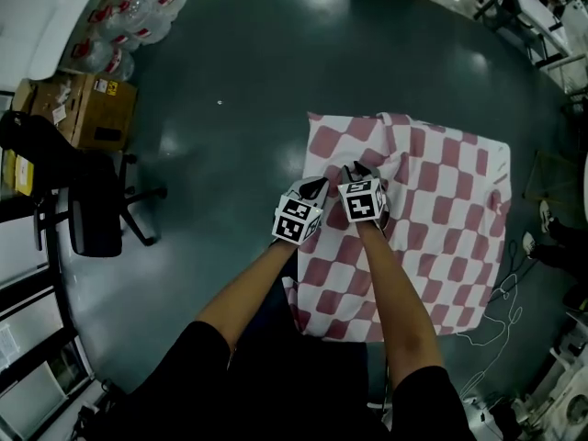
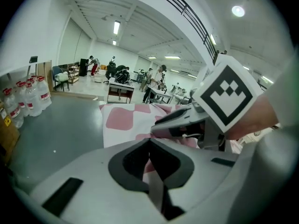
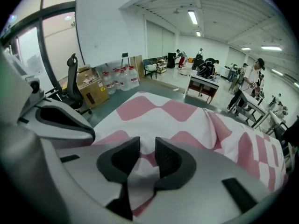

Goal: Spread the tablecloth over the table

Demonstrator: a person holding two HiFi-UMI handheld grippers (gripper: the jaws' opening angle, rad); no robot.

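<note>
A pink-and-white checked tablecloth [image 1: 432, 200] lies over the table and hides it, with a wrinkled ridge near its far middle. Both grippers sit side by side at the cloth's left part. My left gripper [image 1: 312, 187] is shut, and in the left gripper view [image 2: 150, 143] a fold of the tablecloth [image 2: 119, 120] is pinched between its pads. My right gripper [image 1: 358, 169] stands just to its right. In the right gripper view [image 3: 147, 153] the jaws are apart, with the tablecloth [image 3: 159, 113] showing in the gap and the pads not pressing it.
A black office chair [image 1: 92, 209] stands on the dark floor at the left. Behind it are a cardboard box [image 1: 87, 108] and several water bottles [image 1: 129, 16]. White cables [image 1: 501, 306] trail on the floor at the table's right. People and desks are far off.
</note>
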